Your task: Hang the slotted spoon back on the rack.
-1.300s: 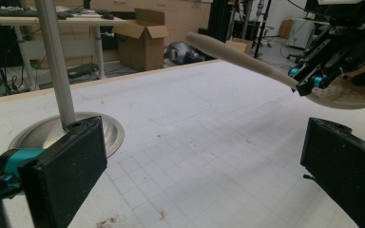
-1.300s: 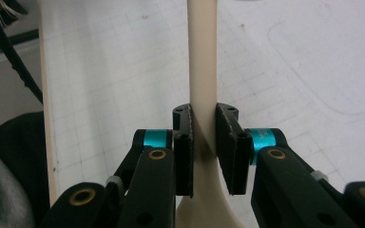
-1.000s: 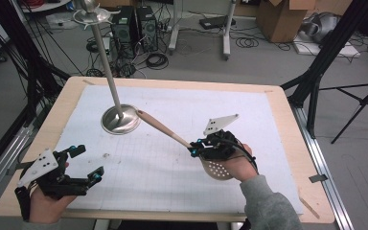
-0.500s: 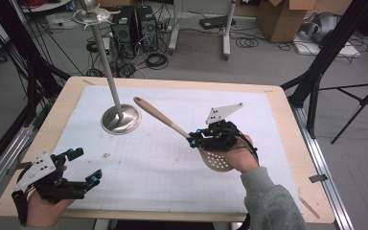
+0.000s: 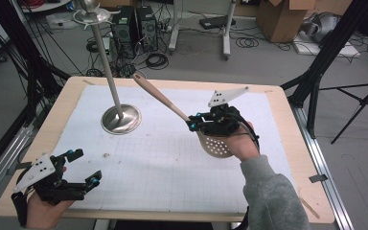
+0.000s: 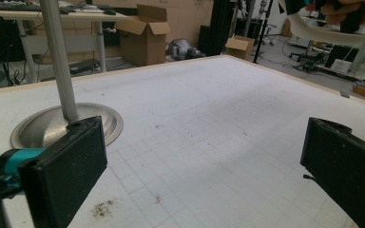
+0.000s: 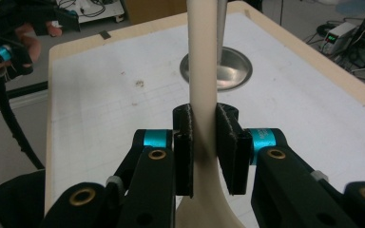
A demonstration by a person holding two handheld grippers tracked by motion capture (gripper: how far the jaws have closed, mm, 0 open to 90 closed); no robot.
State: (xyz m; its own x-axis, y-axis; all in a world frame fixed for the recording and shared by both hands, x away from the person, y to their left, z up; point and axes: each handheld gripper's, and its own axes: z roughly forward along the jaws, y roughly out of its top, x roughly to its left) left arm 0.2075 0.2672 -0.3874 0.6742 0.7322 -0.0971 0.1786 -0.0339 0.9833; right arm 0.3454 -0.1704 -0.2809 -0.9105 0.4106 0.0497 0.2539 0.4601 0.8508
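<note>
A beige slotted spoon (image 5: 160, 98) hangs above the white mat, its handle slanting up and left toward the metal stand (image 5: 120, 119). My right gripper (image 5: 194, 123) is shut on the spoon's neck, and the perforated bowl (image 5: 216, 145) sits under the hand. In the right gripper view the pads (image 7: 186, 142) press both sides of the spoon's handle (image 7: 203, 57), with the stand's base (image 7: 233, 69) beyond. My left gripper (image 5: 87, 166) rests at the table's front left corner, open with nothing between its jaws. The left gripper view shows the left gripper (image 6: 204, 166) wide over bare mat, and the spoon (image 6: 323, 35) high at top right.
The stand's thin pole (image 5: 106, 62) rises to a hooked top (image 5: 92, 14) at the back left. A wooden rim (image 5: 287, 110) borders the table. Cardboard boxes (image 5: 280, 19), cables and black tripod legs (image 5: 316, 76) stand on the floor behind and to the right.
My right gripper has lifted the spoon higher off the mat, and the handle tip now reaches up past the stand's pole. The left gripper has stayed put.
</note>
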